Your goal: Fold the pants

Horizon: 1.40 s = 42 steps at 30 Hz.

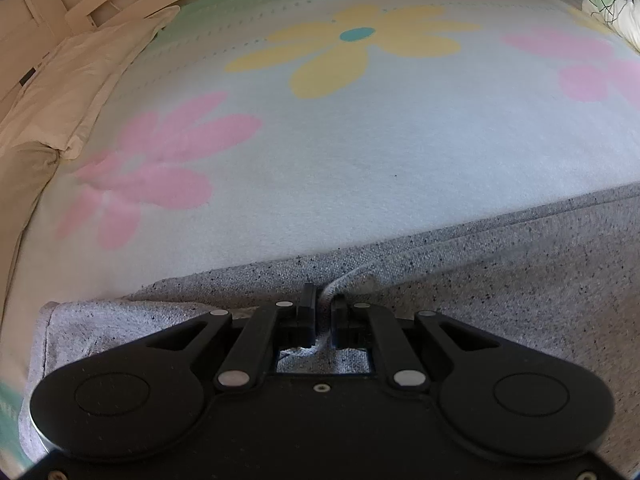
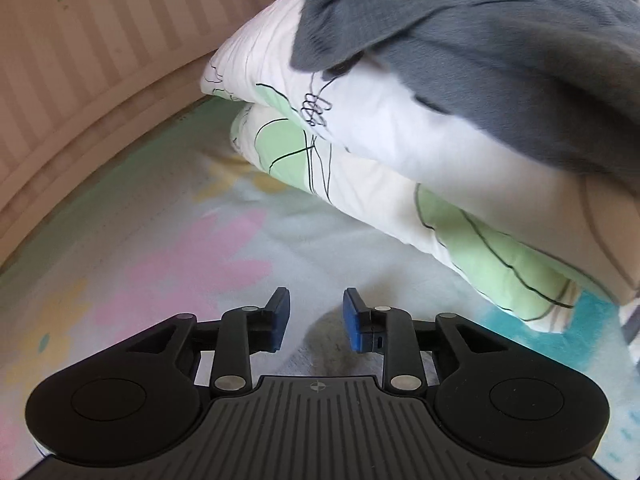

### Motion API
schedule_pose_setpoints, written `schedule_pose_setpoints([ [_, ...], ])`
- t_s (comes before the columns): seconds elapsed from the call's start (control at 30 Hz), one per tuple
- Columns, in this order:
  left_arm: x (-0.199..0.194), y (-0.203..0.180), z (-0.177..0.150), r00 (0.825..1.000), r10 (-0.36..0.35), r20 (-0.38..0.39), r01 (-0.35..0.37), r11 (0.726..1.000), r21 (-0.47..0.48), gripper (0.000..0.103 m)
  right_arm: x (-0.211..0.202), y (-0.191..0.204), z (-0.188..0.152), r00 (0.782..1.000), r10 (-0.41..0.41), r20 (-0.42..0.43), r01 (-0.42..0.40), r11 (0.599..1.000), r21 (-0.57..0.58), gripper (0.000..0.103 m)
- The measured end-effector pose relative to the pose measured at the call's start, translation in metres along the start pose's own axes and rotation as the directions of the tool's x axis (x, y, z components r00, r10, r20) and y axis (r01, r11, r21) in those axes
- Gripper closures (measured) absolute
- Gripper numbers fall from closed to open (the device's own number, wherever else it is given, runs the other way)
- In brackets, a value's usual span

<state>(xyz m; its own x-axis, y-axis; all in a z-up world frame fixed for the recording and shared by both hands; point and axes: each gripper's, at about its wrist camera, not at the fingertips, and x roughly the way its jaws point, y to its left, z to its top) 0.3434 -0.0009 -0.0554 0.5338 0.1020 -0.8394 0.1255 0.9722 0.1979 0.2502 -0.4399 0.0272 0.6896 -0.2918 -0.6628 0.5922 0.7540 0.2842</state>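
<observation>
Left gripper (image 1: 323, 312) pinches pants (image 1: 500, 280) edge, seemingly; right gripper (image 2: 316, 320) spread.

Light grey speckled pants (image 1: 500, 280) lie flat and folded on the near bed, one pinched fold raised.

The speckled grey knit pants (image 1: 500, 300) lie on the flower-printed bed blanket (image 1: 360, 140); a dark grey garment (image 2: 500, 40) tops the folded leaf-patterned quilt (image 2: 400, 168) beyond.
</observation>
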Motion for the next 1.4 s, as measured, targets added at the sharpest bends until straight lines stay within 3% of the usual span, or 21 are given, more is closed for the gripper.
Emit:
schedule_pose_setpoints([
  [0.13,0.0,-0.001,0.0,1.0,0.0,0.0,0.0,1.0,-0.005,0.091,-0.002,-0.026,-0.004,0.996,0.012,-0.091,-0.005,0.998,0.07,0.075],
  [0.27,-0.002,0.0,0.0,1.0,0.001,0.006,-0.001,1.0,-0.022,0.091,0.009,-0.042,-0.016,0.981,-0.041,-0.188,0.059,0.994,0.089,0.075],
  [0.37,-0.006,0.005,0.002,1.0,0.006,0.027,-0.005,0.999,-0.051,0.091,0.013,-0.051,-0.022,0.977,-0.059,-0.203,0.084,0.99,0.117,0.075],
  [0.5,-0.009,0.024,0.005,0.999,-0.018,0.036,0.025,0.983,-0.18,0.091,0.02,-0.058,-0.028,0.975,-0.047,-0.219,0.085,0.982,0.168,0.075],
  [0.7,-0.007,0.019,0.001,0.999,0.015,0.039,-0.008,0.984,-0.18,0.091,0.041,-0.056,-0.035,0.967,-0.058,-0.246,0.1,0.982,0.161,0.075],
  [0.83,-0.005,0.024,0.002,1.0,-0.002,0.028,0.008,0.976,-0.219,0.091,0.049,-0.052,-0.038,0.968,-0.052,-0.247,0.094,0.982,0.163,0.074],
  [0.93,-0.003,0.024,0.002,1.0,-0.005,0.023,0.01,0.978,-0.21,0.091,0.04,-0.041,-0.033,0.975,-0.058,-0.212,0.085,0.989,0.122,0.099],
  [1.07,-0.003,0.022,0.003,1.0,-0.011,0.022,0.015,0.98,-0.196,0.091,0.003,-0.023,-0.016,0.98,-0.138,-0.14,0.146,0.988,0.046,0.099],
  [1.13,-0.002,0.02,0.002,1.0,-0.009,0.019,0.013,0.983,-0.185,0.091,0.002,-0.024,-0.014,0.966,-0.197,-0.166,0.207,0.977,0.045,0.099],
  [1.23,-0.003,0.019,0.003,1.0,-0.008,0.019,0.011,0.986,-0.166,0.091,0.034,-0.035,-0.028,0.911,-0.283,-0.299,0.292,0.956,-0.015,0.096],
  [1.3,-0.003,0.021,0.004,1.0,-0.015,0.02,0.018,0.985,-0.17,0.091,0.034,-0.039,-0.026,0.902,-0.337,-0.269,0.347,0.938,-0.009,0.089],
  [1.4,-0.002,0.023,0.004,1.0,-0.022,0.013,0.024,0.983,-0.182,0.091,0.013,-0.03,-0.01,0.949,-0.299,-0.098,0.301,0.954,0.004,0.089],
])
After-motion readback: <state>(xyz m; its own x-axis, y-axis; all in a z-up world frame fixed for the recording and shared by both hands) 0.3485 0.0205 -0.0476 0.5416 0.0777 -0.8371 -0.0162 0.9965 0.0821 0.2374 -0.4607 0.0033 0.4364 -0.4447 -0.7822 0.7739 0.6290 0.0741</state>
